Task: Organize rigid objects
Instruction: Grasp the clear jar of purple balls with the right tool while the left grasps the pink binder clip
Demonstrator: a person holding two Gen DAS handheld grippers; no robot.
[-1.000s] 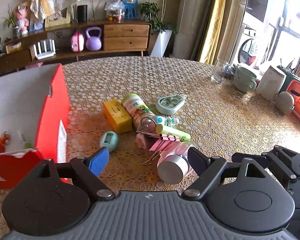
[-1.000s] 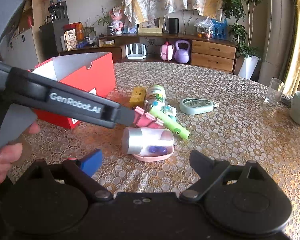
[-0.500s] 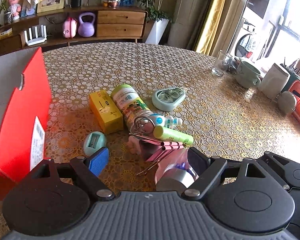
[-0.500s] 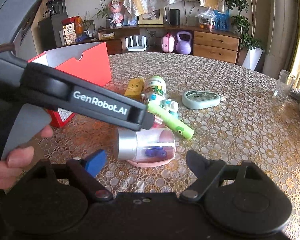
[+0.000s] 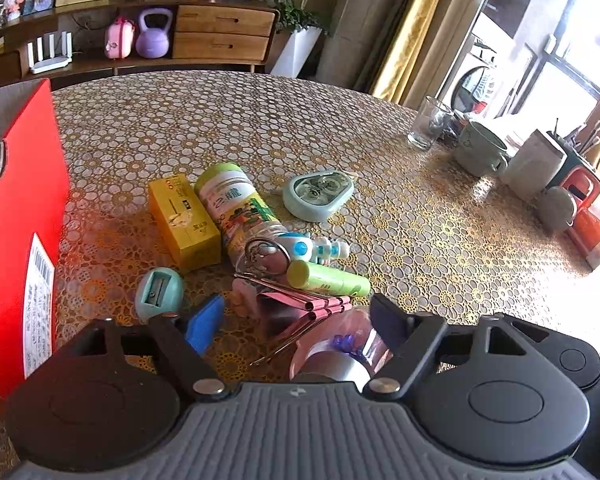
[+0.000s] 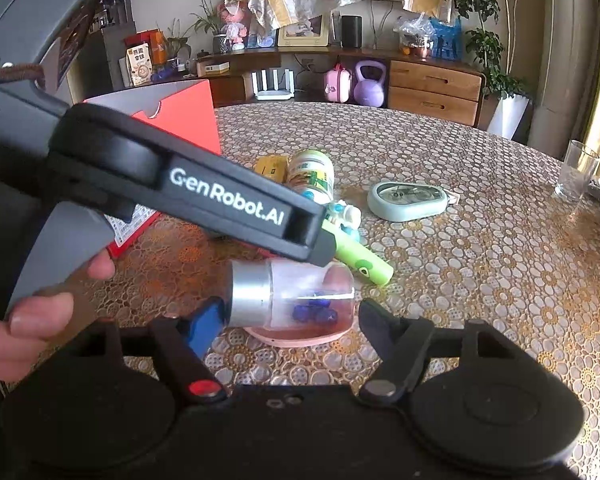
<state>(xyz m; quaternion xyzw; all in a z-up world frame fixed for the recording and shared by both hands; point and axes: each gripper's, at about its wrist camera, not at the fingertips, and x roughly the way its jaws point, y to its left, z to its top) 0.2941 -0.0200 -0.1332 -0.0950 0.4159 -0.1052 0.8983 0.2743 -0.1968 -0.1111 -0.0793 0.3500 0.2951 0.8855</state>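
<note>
Both grippers spread wide, left gripper and right gripper crowding the little jar lying on its side beside the pile near the red box; best pinching across the metal cap, squarely, gently

Daylight from window at right, blown-out glare on tablecloth; strong fisheye edge distortion; near foreground slightly blurred

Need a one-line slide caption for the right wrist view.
Open right tool brackets a silver-capped clear jar beneath the left tool.
</note>
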